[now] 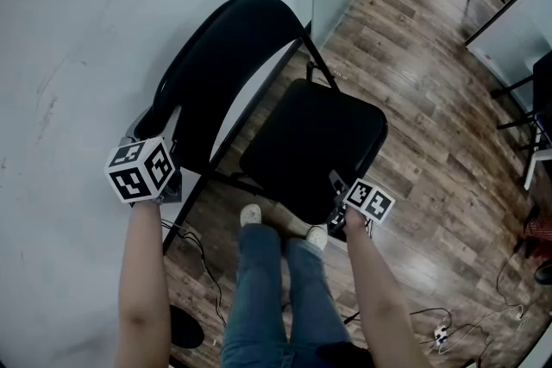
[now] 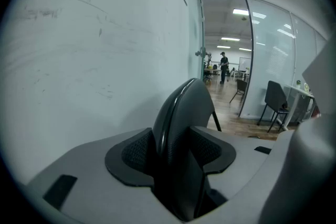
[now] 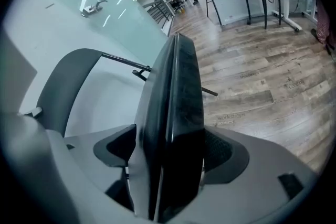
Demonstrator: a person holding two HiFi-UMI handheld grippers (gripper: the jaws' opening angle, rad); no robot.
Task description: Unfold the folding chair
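Plank floor beside a white wall. The folding chair stands nearly open, seat lying almost level ahead of the right hand-held gripper, which pinches its front edge. The left hand-held gripper clamps the backrest; only final seating appears left.

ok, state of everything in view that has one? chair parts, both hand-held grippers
Black metal folding chair: partly unfolded.
Black padded seat: swung out from the curved backrest.
Left hand-held gripper: shut on the backrest's edge.
Right hand-held gripper: shut on the seat's edge.
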